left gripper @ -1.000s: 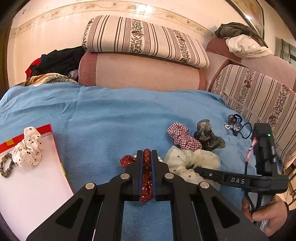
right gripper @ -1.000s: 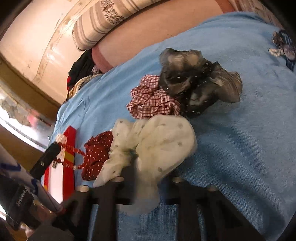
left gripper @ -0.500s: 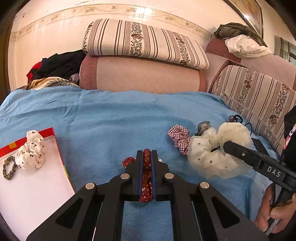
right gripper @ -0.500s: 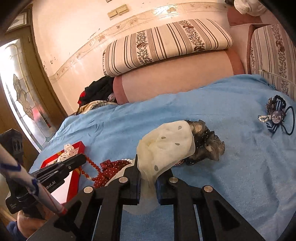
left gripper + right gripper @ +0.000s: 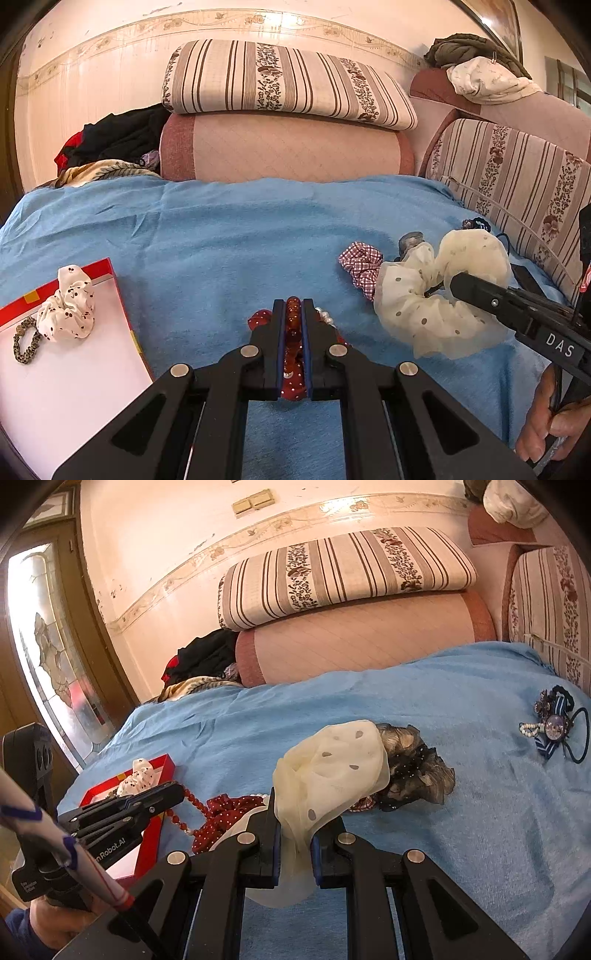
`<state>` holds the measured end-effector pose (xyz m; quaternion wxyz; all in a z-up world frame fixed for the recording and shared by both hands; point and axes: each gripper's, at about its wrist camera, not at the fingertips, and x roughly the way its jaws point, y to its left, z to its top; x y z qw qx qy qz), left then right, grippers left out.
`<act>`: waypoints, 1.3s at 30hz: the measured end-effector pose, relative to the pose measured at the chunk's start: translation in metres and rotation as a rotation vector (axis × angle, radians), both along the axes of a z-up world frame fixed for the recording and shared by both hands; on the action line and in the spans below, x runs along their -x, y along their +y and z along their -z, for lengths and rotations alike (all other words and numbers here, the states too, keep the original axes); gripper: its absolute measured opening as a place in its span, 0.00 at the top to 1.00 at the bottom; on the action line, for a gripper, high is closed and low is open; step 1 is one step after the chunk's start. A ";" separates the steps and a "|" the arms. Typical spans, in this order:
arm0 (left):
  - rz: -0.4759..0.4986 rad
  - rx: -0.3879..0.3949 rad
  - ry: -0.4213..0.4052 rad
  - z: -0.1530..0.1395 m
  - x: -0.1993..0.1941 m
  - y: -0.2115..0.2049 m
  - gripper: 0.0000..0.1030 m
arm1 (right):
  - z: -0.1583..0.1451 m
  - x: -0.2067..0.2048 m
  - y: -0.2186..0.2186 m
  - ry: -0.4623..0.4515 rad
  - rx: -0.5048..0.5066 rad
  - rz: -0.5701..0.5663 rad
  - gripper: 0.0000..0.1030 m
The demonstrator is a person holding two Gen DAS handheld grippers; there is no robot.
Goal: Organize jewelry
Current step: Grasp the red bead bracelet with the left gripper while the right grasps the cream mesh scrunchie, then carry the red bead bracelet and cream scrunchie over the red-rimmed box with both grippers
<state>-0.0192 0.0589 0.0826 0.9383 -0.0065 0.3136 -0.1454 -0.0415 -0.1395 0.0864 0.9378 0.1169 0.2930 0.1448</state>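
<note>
On the blue fleece blanket [image 5: 221,236], the red-rimmed white tray [image 5: 74,387] lies far left, carrying a white cherry-print scrunchie [image 5: 68,306] and a leopard-print hair tie [image 5: 26,341]. Right of the tray, the left gripper [image 5: 293,343] is clamped on a red bead necklace [image 5: 293,325], above a red polka-dot scrunchie [image 5: 221,814]. Further right lie a red gingham scrunchie [image 5: 360,264] and a grey-black ruffled scrunchie [image 5: 413,771]. The right gripper [image 5: 293,845] pinches the cream sheer dotted scrunchie [image 5: 332,771], which has been lifted off the blanket since a second ago and hangs limp. A blue beaded hair-tie cluster [image 5: 554,727] sits farthest right.
</note>
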 end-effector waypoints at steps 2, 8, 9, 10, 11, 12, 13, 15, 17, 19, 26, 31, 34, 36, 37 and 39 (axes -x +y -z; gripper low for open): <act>-0.001 -0.001 -0.001 0.000 0.000 0.000 0.93 | 0.000 0.000 0.001 0.000 0.001 -0.002 0.87; -0.001 -0.002 -0.001 0.000 0.000 0.000 0.93 | 0.000 0.002 0.004 -0.007 0.004 -0.010 0.87; -0.001 0.000 -0.001 0.000 0.000 0.000 0.93 | -0.001 0.002 0.004 -0.008 0.003 -0.011 0.87; -0.001 0.001 0.000 0.000 0.000 0.000 0.93 | 0.000 0.004 0.004 -0.009 0.001 -0.012 0.87; -0.001 -0.001 0.000 0.000 0.000 -0.001 0.93 | -0.001 0.004 0.005 -0.011 0.001 -0.015 0.87; -0.002 -0.001 -0.002 0.000 0.000 -0.001 0.93 | -0.001 0.005 0.005 -0.011 0.002 -0.018 0.87; -0.002 -0.001 -0.003 0.000 0.000 -0.001 0.93 | -0.001 0.005 0.006 -0.012 0.002 -0.019 0.87; -0.002 -0.001 -0.003 0.000 0.000 0.000 0.93 | -0.001 0.007 0.007 -0.016 0.002 -0.025 0.87; -0.003 0.001 -0.003 0.000 0.000 0.001 0.93 | -0.002 0.008 0.008 -0.022 0.005 -0.029 0.87; -0.005 0.000 -0.006 -0.001 0.000 0.002 0.93 | -0.003 0.007 0.008 -0.025 0.005 -0.033 0.87; -0.012 0.005 -0.015 -0.004 0.002 0.006 0.93 | -0.004 0.008 0.013 -0.033 0.008 -0.046 0.87; -0.020 0.014 -0.027 -0.008 0.006 0.010 0.93 | -0.006 0.010 0.021 -0.041 0.013 -0.051 0.87; -0.024 0.023 -0.034 -0.012 0.009 0.012 0.93 | -0.007 0.012 0.027 -0.049 0.021 -0.052 0.87; -0.028 0.032 -0.043 -0.016 0.012 0.015 0.93 | -0.008 0.014 0.032 -0.052 0.028 -0.051 0.87; -0.032 0.037 -0.048 -0.018 0.015 0.016 0.93 | -0.009 0.015 0.034 -0.050 0.025 -0.052 0.87; -0.041 0.052 -0.058 -0.022 0.020 0.021 0.93 | -0.013 0.017 0.038 -0.051 0.013 -0.053 0.87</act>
